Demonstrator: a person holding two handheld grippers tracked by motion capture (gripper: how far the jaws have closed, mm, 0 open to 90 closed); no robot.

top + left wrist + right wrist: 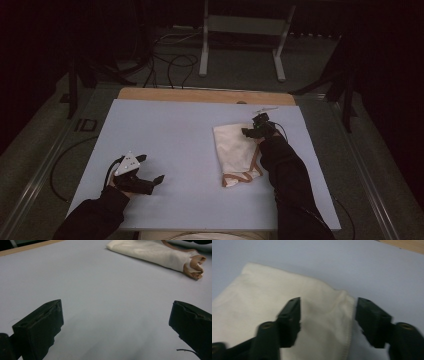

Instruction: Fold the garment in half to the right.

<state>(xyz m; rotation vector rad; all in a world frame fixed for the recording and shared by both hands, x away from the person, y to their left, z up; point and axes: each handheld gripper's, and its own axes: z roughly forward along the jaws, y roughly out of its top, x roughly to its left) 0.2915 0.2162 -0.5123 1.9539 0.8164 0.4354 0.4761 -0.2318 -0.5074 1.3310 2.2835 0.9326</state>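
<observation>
The right gripper [254, 129], jaws spread and pinching nothing, hovers over the far right corner of the folded cream cloth bag [235, 150]; the bag stretches away toward 7 o'clock. The left gripper [145, 172], also spread, rests on the pale blue table mat [170, 135], the bag well apart at 2 o'clock.

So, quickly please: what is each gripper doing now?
Left gripper: open, holding nothing.
Right gripper: open over the corner of the cream cloth, not gripping it.
</observation>
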